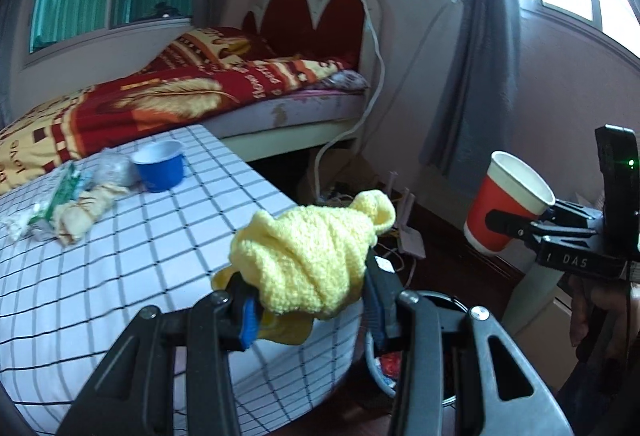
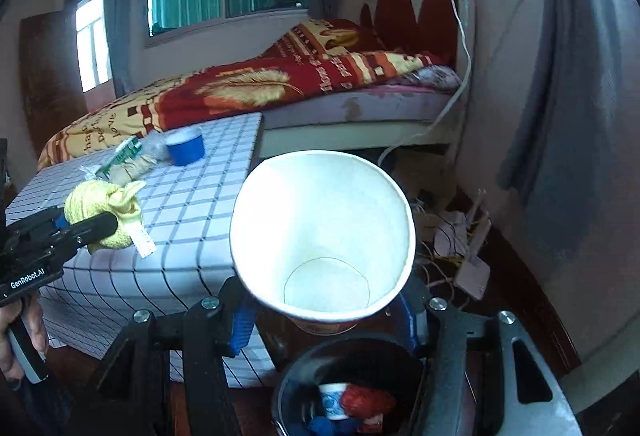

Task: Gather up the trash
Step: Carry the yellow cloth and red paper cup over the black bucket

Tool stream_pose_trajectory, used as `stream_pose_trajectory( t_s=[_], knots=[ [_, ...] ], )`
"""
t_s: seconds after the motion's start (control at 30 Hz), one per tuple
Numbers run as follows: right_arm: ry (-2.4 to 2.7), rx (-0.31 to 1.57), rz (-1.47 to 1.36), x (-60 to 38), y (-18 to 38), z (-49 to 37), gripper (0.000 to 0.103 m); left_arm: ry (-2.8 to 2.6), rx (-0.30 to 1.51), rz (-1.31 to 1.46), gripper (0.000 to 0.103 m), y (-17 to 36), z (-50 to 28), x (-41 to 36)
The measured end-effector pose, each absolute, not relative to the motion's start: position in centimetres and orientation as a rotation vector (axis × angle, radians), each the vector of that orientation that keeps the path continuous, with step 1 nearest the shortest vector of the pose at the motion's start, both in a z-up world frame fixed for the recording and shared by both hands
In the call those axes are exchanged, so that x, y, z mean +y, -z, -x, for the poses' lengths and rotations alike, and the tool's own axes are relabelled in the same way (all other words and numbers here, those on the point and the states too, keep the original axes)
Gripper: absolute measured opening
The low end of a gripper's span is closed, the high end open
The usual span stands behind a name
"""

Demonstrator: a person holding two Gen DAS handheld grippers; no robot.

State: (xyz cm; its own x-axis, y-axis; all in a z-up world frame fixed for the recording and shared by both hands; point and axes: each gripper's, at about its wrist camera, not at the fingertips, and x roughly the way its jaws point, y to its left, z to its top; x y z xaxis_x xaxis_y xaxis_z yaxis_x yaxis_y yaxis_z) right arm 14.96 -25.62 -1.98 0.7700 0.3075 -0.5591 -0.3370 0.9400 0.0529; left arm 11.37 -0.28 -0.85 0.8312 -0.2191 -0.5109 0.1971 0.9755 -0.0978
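My left gripper [image 1: 312, 314] is shut on a bunched yellow knitted cloth [image 1: 312, 256], held over the table's right edge. In the right wrist view the same left gripper [image 2: 94, 226] and yellow cloth [image 2: 100, 202] show at the left. My right gripper [image 2: 326, 316] is shut on a red paper cup [image 2: 324, 232] with a white, empty inside. The left wrist view shows this right gripper [image 1: 506, 222] and cup [image 1: 502, 208] at the right. A dark trash bin [image 2: 288, 368] stands on the floor under the cup, with trash inside. Its rim [image 1: 440, 298] peeks out behind my left fingers.
The table's checked cloth [image 1: 120, 268] carries a blue cup [image 1: 158, 168], crumpled plastic [image 1: 112, 166], a green packet [image 1: 60, 196] and a beige wrapper [image 1: 84, 212]. Behind stands a bed [image 1: 200, 88]. Cables and a white router [image 2: 472, 272] lie on the floor by the curtain [image 2: 568, 116].
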Motion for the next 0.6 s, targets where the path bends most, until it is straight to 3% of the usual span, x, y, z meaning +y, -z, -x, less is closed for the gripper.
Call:
stream_pose_trajectory(
  t_s=[0.6],
  knots=[
    [-0.264, 0.681, 0.018, -32.7, 6.9, -13.8, 0.059, 0.391, 0.638, -0.009, 0.044, 5.0, -12.4, -8.4]
  ],
)
